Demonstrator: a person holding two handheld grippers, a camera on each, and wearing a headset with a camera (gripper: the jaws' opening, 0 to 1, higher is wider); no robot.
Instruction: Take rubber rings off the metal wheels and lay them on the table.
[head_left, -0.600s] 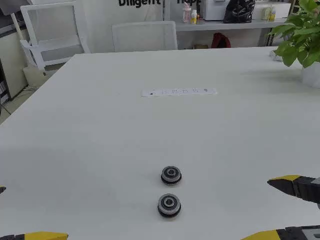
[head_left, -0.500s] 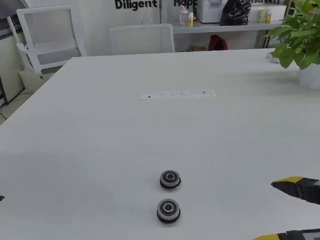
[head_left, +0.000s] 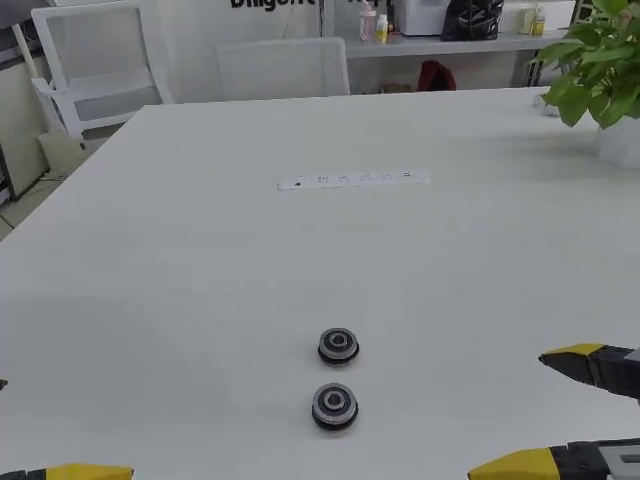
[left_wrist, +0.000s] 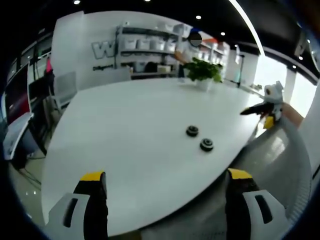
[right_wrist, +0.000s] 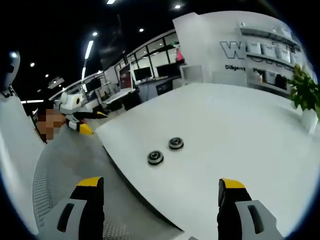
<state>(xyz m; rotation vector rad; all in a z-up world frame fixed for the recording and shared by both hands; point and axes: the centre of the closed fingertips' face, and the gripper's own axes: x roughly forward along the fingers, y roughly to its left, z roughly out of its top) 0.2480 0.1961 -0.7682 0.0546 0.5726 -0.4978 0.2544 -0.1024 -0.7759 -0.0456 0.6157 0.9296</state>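
Since half a second before, the left gripper (left_wrist: 165, 176) had come back into the bottom-left corner of the head view, its yellow fingertip (head_left: 75, 471) showing again. The right gripper (right_wrist: 161, 182) sat about where it had been at the right edge, and the two wheels had not shifted on the table (head_left: 200, 250).

Both grippers were empty. The left one's fingers (left_wrist: 92, 200) were spread wide with nothing between them, and the right one's fingers (right_wrist: 90, 200) were spread just as wide.

The far wheel (head_left: 338, 346) and the near wheel (head_left: 334, 407) lay flat, close together but apart. They were well ahead of both pairs of fingers and touched by neither. In the left gripper view they sat beyond the gap between the fingers, nearer the right-hand finger. In the right gripper view they sat beyond the gap, roughly midway. Seen from the head, they lay between the two grippers, closer to the right one's tips. A black rubber ring (head_left: 334, 425) was on each wheel.

A white power strip (head_left: 353, 180) lay far beyond the fingers.
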